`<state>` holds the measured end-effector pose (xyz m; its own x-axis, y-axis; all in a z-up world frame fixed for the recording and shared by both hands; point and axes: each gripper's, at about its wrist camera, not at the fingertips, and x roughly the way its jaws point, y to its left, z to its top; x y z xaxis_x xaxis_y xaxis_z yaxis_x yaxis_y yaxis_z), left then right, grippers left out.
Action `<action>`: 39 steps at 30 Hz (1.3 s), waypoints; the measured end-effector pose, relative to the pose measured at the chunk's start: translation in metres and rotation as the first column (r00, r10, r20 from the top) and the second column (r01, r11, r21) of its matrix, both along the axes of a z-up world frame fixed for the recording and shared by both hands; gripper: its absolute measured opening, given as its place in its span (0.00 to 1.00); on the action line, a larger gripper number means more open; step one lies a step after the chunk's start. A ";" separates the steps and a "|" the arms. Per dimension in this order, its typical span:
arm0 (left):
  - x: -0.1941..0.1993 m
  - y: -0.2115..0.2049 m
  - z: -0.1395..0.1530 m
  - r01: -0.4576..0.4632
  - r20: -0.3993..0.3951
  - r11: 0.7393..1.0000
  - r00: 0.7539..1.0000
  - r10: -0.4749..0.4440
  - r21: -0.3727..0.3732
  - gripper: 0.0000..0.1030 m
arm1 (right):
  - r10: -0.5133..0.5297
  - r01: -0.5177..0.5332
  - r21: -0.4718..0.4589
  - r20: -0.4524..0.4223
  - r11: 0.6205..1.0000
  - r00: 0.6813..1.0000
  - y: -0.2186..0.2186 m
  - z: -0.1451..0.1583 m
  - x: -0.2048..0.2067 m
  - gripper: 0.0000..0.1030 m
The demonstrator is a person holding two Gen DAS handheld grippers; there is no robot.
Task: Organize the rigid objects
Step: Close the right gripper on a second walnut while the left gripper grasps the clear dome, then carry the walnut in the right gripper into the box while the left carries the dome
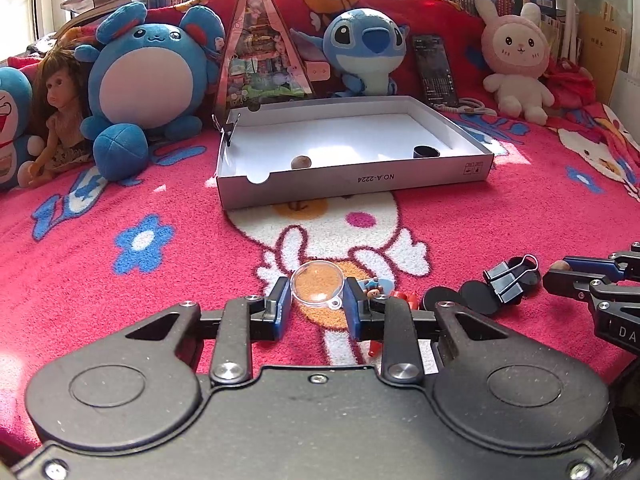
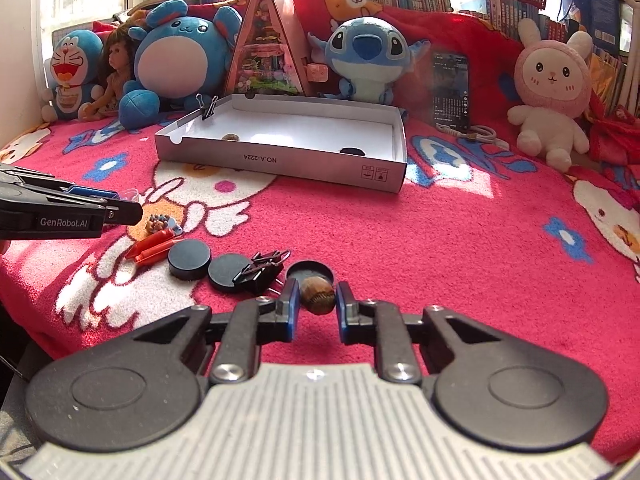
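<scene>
Resting on the pink patterned blanket, the clear plastic half-dome sits between the narrow left gripper fingers, apparently held. The right gripper fingers stand close around a brown ridged walnut, near the white cardboard box.

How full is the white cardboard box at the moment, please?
Nearly empty: the white box holds only a brown nut and a black cap; its floor is otherwise bare.

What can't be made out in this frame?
- Left wrist view: red piece mostly hidden behind the left gripper's finger.
- Right wrist view: clear dome nearly covered by that gripper.
- Both views: dark round thing in the box half hidden by the front wall.
</scene>
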<state>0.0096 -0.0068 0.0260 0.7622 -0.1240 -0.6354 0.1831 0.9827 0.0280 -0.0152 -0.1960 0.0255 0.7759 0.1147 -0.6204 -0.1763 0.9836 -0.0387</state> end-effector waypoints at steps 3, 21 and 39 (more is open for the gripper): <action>0.008 0.004 0.005 -0.008 -0.007 1.000 1.000 0.008 -0.015 0.26 | -0.025 0.025 -0.003 0.011 1.000 1.000 -0.004 0.006 0.008 0.23; 0.082 0.011 0.041 -0.019 0.016 0.997 1.000 0.020 -0.075 0.26 | -0.121 0.115 0.109 0.051 0.987 0.991 -0.026 0.044 0.089 0.23; 0.165 0.003 0.039 -0.028 -0.091 0.998 0.996 0.022 -0.062 0.26 | -0.181 0.205 0.219 -0.125 0.954 0.976 -0.050 0.036 0.179 0.23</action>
